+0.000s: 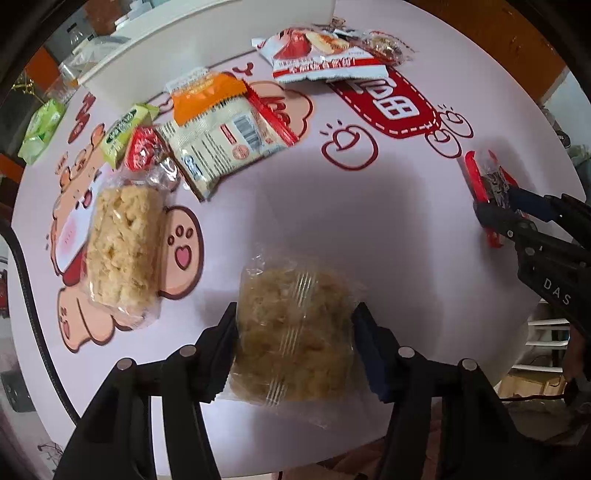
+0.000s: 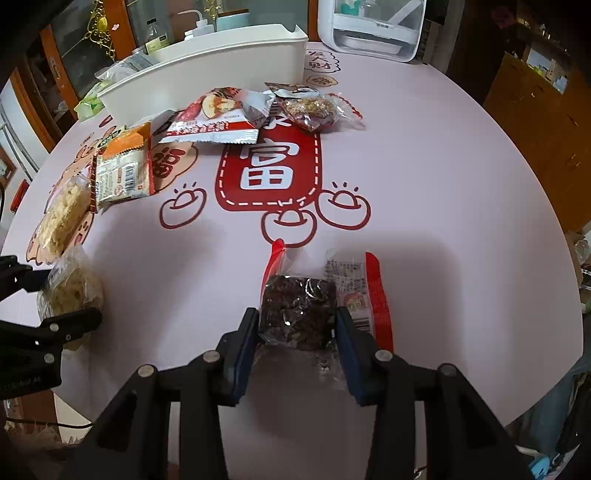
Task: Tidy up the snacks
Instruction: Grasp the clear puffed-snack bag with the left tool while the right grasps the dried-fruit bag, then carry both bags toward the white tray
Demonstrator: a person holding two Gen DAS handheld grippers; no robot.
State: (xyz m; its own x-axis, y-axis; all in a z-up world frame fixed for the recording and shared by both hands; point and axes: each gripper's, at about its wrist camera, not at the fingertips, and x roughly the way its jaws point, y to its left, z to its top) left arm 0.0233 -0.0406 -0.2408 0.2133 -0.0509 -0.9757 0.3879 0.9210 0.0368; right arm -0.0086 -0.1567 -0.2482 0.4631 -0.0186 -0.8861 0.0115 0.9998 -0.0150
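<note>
On the pink round table (image 1: 369, 229) lies a clear packet of pale puffed-rice crisp (image 1: 291, 332). My left gripper (image 1: 295, 321) points down over it, a pad pressed on each side of the packet. A dark brown snack bar in a clear wrapper with red ends (image 2: 299, 306) sits between the blue pads of my right gripper (image 2: 297, 325), which is shut on it. The left wrist view shows that right gripper (image 1: 491, 206) at the table's right edge. The right wrist view shows the left gripper (image 2: 61, 295) at far left, with the pale packet (image 2: 70, 288) in it.
A long white bin (image 2: 221, 70) stands at the table's far side, a white appliance (image 2: 373, 26) behind it. Loose snacks lie in front of the bin: a second rice crisp (image 1: 125, 254), an orange-white packet (image 1: 218, 136), a red-white packet (image 1: 317, 55), green packets (image 1: 125, 129), a nut bar (image 2: 317, 107).
</note>
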